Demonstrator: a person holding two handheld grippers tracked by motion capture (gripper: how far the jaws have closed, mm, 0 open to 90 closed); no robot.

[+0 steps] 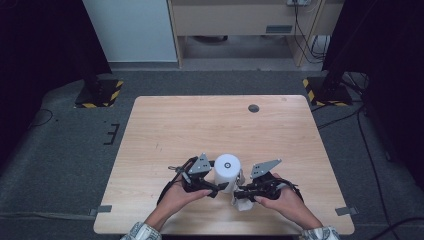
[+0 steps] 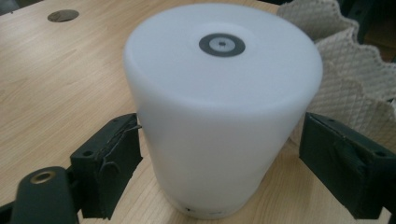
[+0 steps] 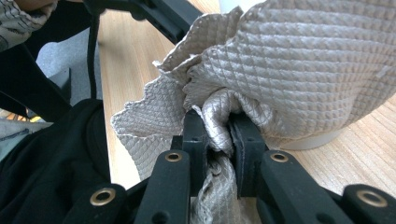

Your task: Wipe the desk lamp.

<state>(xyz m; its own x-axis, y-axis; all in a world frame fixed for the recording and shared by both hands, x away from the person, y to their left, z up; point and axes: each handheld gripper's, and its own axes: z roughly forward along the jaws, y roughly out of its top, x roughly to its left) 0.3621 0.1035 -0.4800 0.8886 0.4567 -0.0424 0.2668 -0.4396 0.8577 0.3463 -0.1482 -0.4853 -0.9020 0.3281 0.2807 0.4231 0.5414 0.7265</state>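
Note:
A white cylinder (image 1: 227,170) with a small grey ring on its top stands upright near the front of the wooden table (image 1: 200,125). My left gripper (image 1: 220,186) comes in from its left; in the left gripper view the cylinder (image 2: 219,116) sits between the two black pads (image 2: 112,158), which rest against its sides. My right gripper (image 1: 239,192) is shut on a bunched beige quilted cloth (image 3: 303,60), pinched between its jaws (image 3: 219,135). The cloth (image 2: 355,88) lies against the cylinder's right side and hides most of that side in the right gripper view.
A round grey grommet (image 1: 253,108) is set into the table near its far edge. Dark stands with yellow-black striped bases (image 1: 100,92) flank the table on the grey floor, and cables (image 1: 360,125) trail at the right. A pale cabinet (image 1: 235,20) stands behind.

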